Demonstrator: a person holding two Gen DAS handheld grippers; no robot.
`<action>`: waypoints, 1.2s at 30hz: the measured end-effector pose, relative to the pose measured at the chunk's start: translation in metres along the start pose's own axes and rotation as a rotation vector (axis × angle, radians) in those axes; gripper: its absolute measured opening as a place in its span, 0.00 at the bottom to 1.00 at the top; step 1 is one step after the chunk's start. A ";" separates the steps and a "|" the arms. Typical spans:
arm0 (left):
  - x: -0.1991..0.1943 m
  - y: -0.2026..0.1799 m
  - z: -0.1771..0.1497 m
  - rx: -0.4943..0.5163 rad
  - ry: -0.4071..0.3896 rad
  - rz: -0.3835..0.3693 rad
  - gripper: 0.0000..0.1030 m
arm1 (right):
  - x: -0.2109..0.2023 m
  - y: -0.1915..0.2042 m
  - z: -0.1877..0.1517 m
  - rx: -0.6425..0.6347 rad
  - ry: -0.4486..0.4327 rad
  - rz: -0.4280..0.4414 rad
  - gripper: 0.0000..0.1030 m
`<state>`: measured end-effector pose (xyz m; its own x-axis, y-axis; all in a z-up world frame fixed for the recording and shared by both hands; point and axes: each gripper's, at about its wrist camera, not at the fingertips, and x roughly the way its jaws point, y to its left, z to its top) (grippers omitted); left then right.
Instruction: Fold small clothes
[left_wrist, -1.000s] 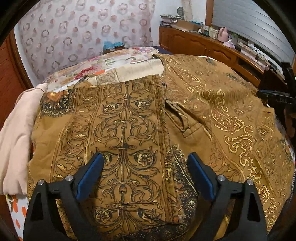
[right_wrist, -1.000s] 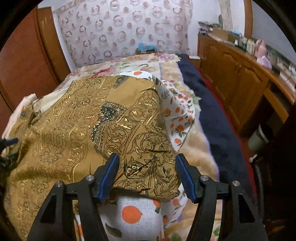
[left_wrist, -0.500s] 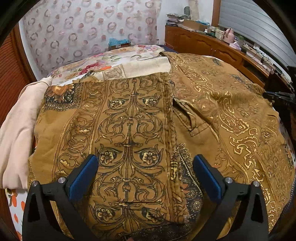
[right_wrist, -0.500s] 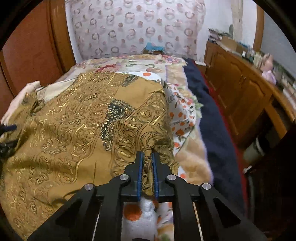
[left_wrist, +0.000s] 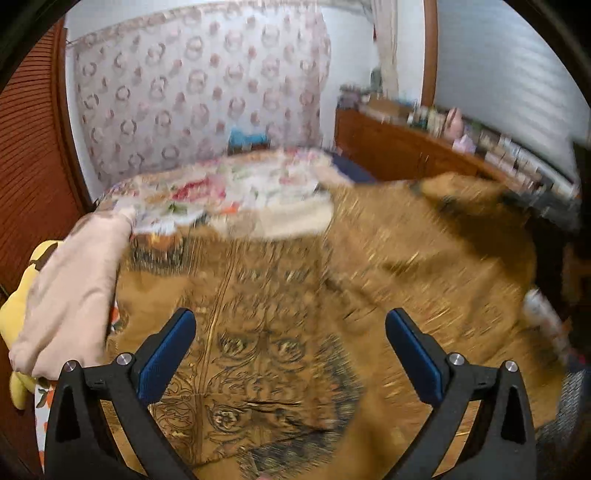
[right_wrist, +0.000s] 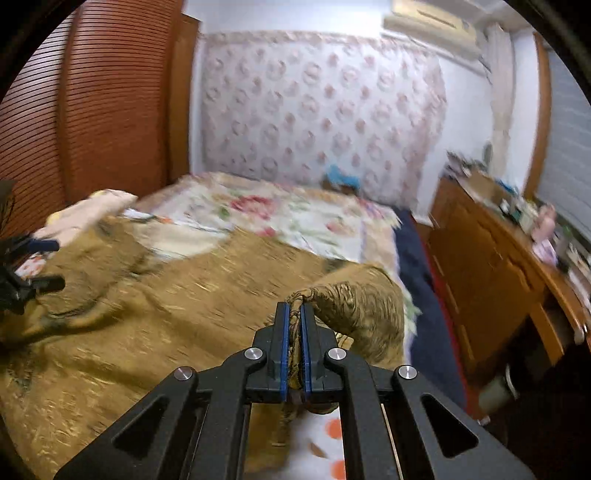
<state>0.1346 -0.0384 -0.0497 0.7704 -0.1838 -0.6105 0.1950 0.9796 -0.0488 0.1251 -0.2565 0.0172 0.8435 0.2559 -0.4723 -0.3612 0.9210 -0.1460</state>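
A mustard-gold garment (left_wrist: 280, 302) with dark and gold scroll print lies spread over the bed. My left gripper (left_wrist: 290, 325) hovers above its near part, jaws wide open, nothing between the blue pads. In the right wrist view the same garment (right_wrist: 155, 317) covers the bed, and my right gripper (right_wrist: 294, 310) is shut on its right edge, lifting a fold of cloth off the bed. The left gripper (right_wrist: 35, 264) shows at the far left edge of that view. Both views are motion-blurred.
A pale pink cloth (left_wrist: 70, 288) and a yellow soft toy (left_wrist: 14, 317) lie at the bed's left side. A floral bedsheet (right_wrist: 280, 218) covers the far bed. A wooden cabinet (right_wrist: 495, 280) with clutter runs along the right; a wooden wardrobe (right_wrist: 92, 110) stands left.
My right gripper closed on the garment's right edge and raised it. The left gripper opened a bit wider and rose, tilting up so more wall shows.
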 end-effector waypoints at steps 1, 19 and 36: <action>-0.009 -0.002 0.003 -0.008 -0.028 -0.012 1.00 | -0.001 0.007 -0.001 -0.009 -0.004 0.021 0.05; -0.045 -0.021 0.026 0.016 -0.161 -0.057 1.00 | -0.011 0.006 -0.025 0.079 0.059 0.177 0.41; -0.053 -0.017 0.015 0.012 -0.108 -0.140 1.00 | 0.072 -0.046 -0.031 0.288 0.284 0.045 0.44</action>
<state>0.0993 -0.0462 -0.0045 0.7957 -0.3265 -0.5101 0.3114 0.9430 -0.1177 0.1904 -0.2896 -0.0369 0.6714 0.2434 -0.7000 -0.2345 0.9658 0.1109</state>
